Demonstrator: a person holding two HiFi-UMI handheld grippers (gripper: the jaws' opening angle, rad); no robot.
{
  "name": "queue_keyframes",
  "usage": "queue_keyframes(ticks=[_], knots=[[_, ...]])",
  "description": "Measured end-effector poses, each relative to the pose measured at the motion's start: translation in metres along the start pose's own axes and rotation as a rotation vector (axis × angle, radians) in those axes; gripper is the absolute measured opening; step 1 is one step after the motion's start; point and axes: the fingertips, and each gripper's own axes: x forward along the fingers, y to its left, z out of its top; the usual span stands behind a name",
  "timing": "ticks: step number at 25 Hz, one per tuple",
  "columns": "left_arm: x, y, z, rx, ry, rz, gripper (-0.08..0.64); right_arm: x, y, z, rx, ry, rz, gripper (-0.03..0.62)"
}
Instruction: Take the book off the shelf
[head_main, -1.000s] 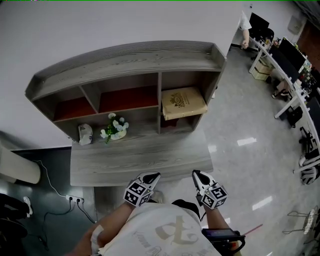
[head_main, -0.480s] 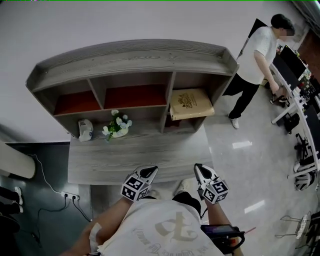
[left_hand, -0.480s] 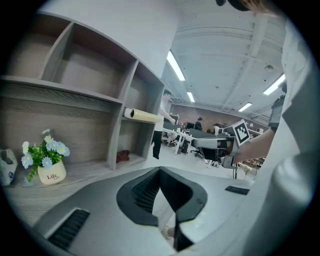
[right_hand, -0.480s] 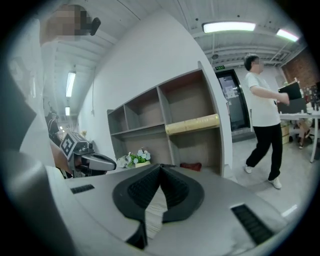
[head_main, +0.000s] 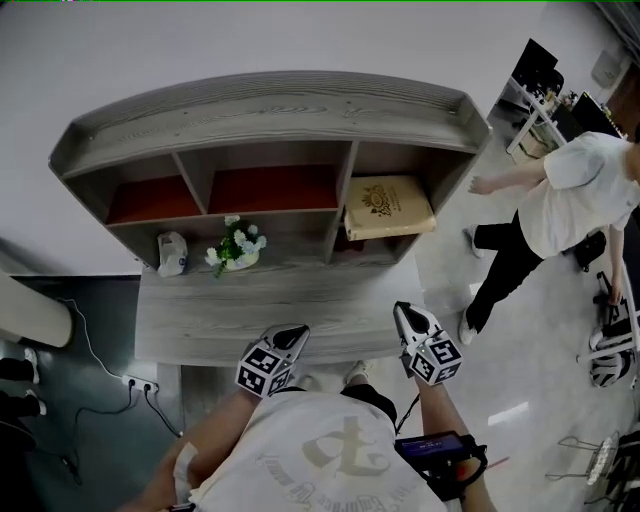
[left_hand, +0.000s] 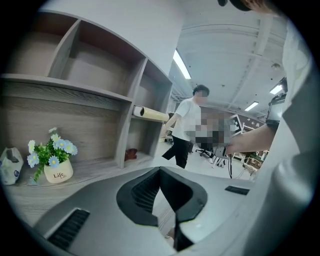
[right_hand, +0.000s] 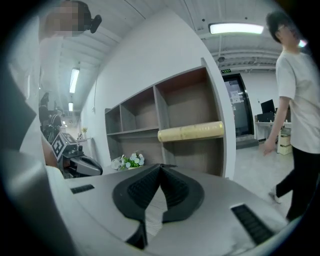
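though shut, right hand-held gripper (head_main: 403, 310) forward

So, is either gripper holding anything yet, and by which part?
Nothing is held. The left gripper and the right gripper are both shut and empty; the book lies untouched on the shelf.

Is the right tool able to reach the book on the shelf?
Probably yes. The book pokes out of the right-hand compartment, and only bare desk lies between it and the right tool. The tool is shut, so it must open first.
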Motion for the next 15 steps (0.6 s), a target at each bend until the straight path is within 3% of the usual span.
queue_keyframes(ticks=[5, 14, 15], knots=[[0.001, 0.007, -0.006, -0.016, 0.008, 0.02, 0.014, 0.013, -0.013, 0.003, -0.036, 0.017, -0.007, 0.006], [-0.003, 0.012, -0.016, -0.034, 0.022, 0.038, 0.014, 0.037, -0.029, 0.032, -0.245, 0.039, -0.048, 0.008], [-0.003, 0.011, -0.016, -0.034, 0.023, 0.039, 0.014, 0.04, -0.03, 0.034, -0.266, 0.045, -0.05, 0.032]])
